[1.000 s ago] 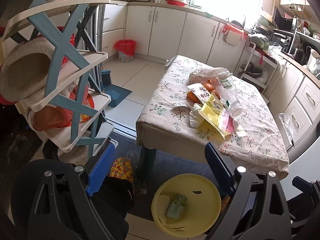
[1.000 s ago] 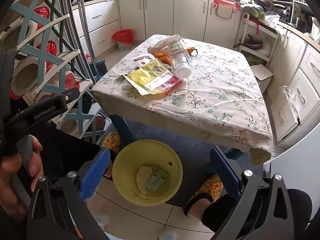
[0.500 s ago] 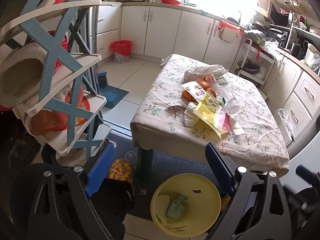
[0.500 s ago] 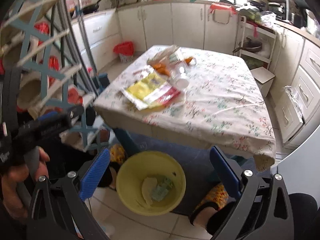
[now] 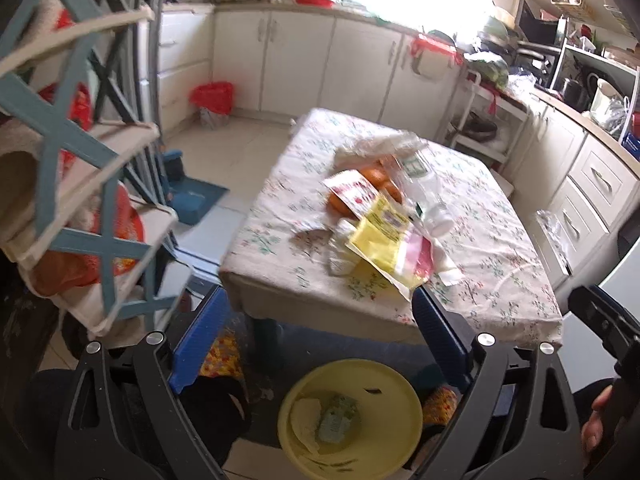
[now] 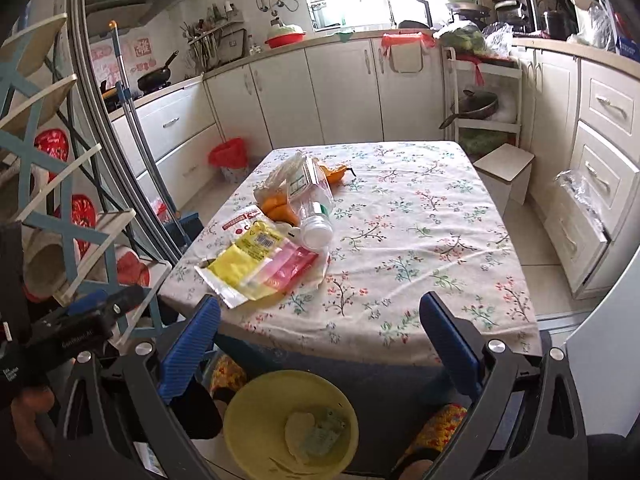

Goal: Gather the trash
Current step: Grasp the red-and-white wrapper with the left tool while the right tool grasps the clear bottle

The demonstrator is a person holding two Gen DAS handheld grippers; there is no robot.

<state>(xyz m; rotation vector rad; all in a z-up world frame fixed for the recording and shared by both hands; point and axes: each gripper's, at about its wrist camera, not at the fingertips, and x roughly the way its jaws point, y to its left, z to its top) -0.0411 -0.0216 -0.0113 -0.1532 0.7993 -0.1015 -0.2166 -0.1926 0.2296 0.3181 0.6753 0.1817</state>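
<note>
Down past the left tool, whose blue fingers stand spread wide with nothing between them, a yellow basin sits on the floor near the foot of the tabletop. Two scraps lie in the basin: a pale crumpled piece and a greenish wrapper just beside it. Up on the flowered cloth the trash is heaped toward the left near part: a yellow packet with a pink-red end, a red-and-white wrapper over orange peels, a clear bottle lying on its side, and a crumpled plastic bag at the far end of the pile. A red-lined bin stands by the far cabinets. This view is somewhat blurred.

From the right tool, likewise released and empty, the same heap shows sharper: the yellow packet hangs close to the near left edge, the bottle touches it on the far side, and the peels lie under the plastic bag. The right half of the tabletop carries only cloth. The basin lies below, between the fingers, and a hand grips the other tool at far left.
</note>
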